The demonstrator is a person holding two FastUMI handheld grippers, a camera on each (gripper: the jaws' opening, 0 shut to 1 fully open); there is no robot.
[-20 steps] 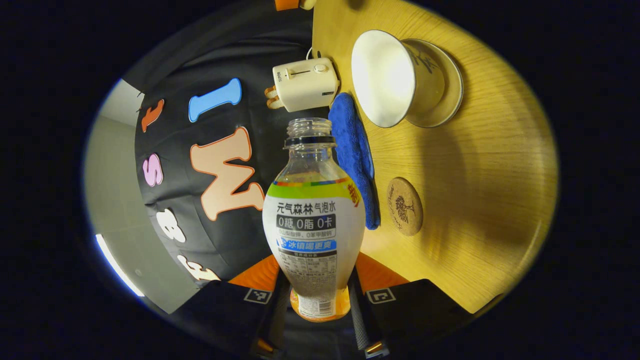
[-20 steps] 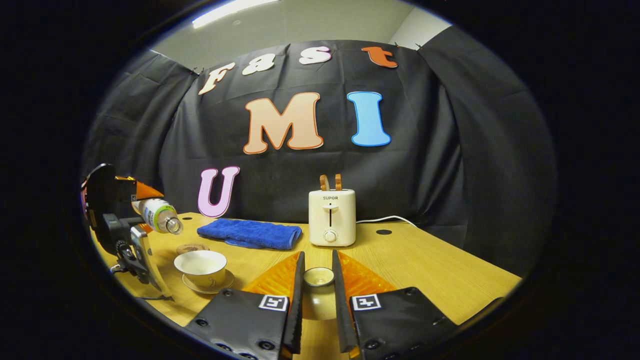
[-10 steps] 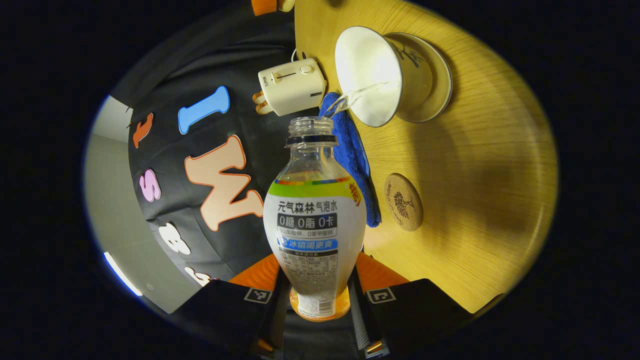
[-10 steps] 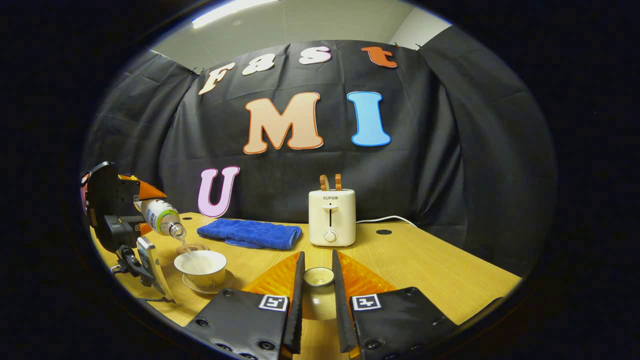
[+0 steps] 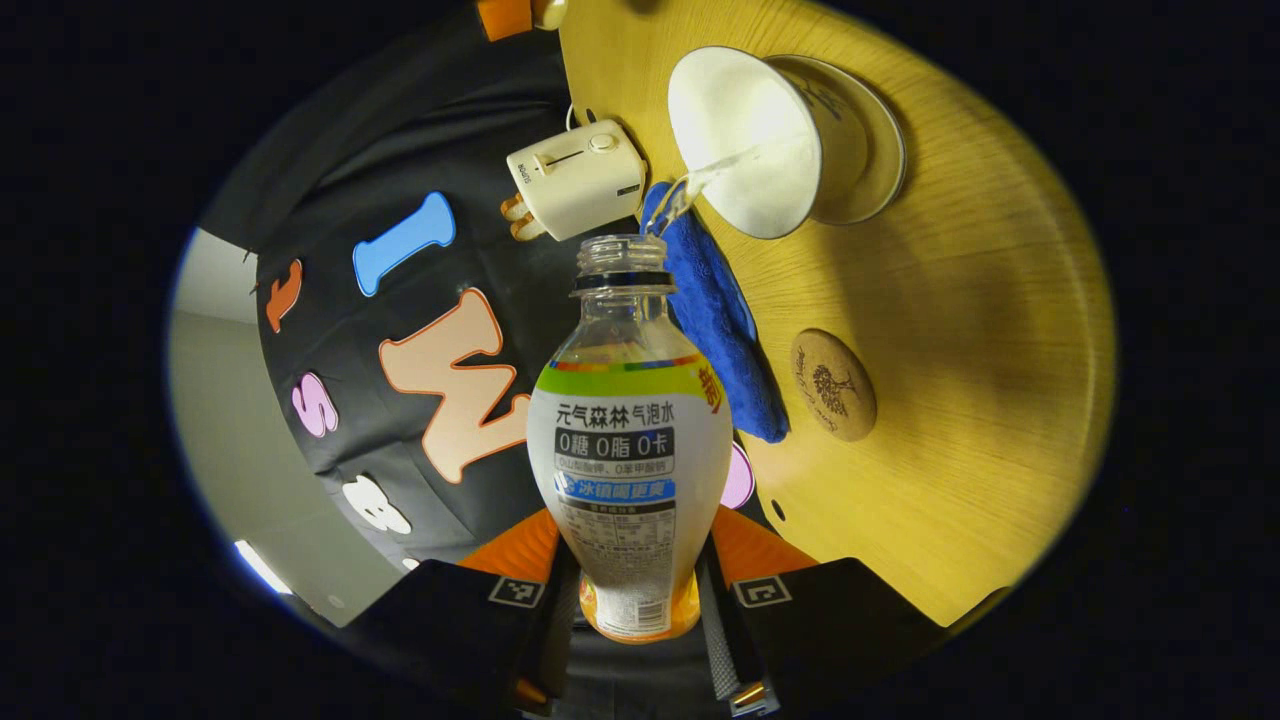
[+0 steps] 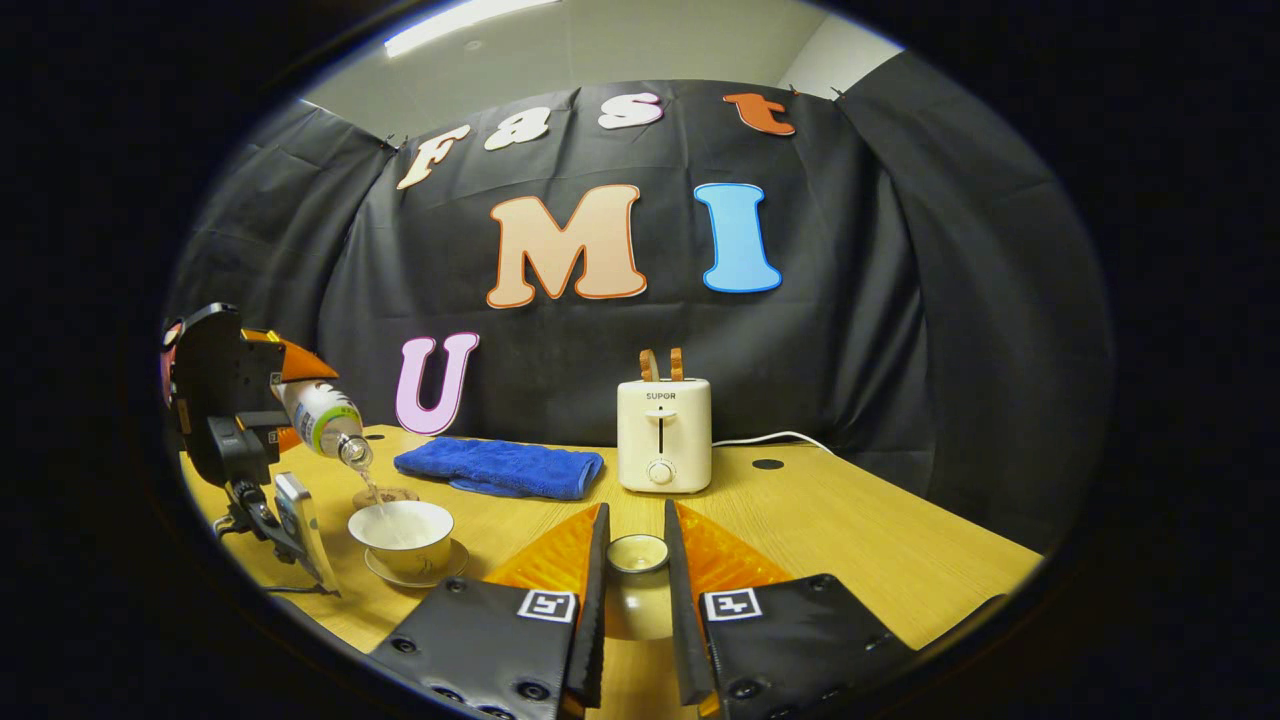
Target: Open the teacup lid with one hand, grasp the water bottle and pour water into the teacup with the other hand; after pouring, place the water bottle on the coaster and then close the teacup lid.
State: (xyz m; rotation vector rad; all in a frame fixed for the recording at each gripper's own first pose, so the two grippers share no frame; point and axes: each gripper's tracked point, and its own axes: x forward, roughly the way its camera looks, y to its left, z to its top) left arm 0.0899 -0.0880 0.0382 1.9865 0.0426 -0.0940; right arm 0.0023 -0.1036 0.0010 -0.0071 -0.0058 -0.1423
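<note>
The left tool (image 5: 630, 600) holds the tipped bottle (image 5: 628, 440), and water runs into the cup (image 5: 745, 140). The right tool (image 6: 632, 560) grips the lid (image 6: 637, 553) above the desk (image 6: 850, 540).

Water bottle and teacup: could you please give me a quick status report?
Left hand-held gripper shut on water bottle, tilted, stream landing in teacup. Right hand-held gripper shut on lid. Coaster free.
</note>
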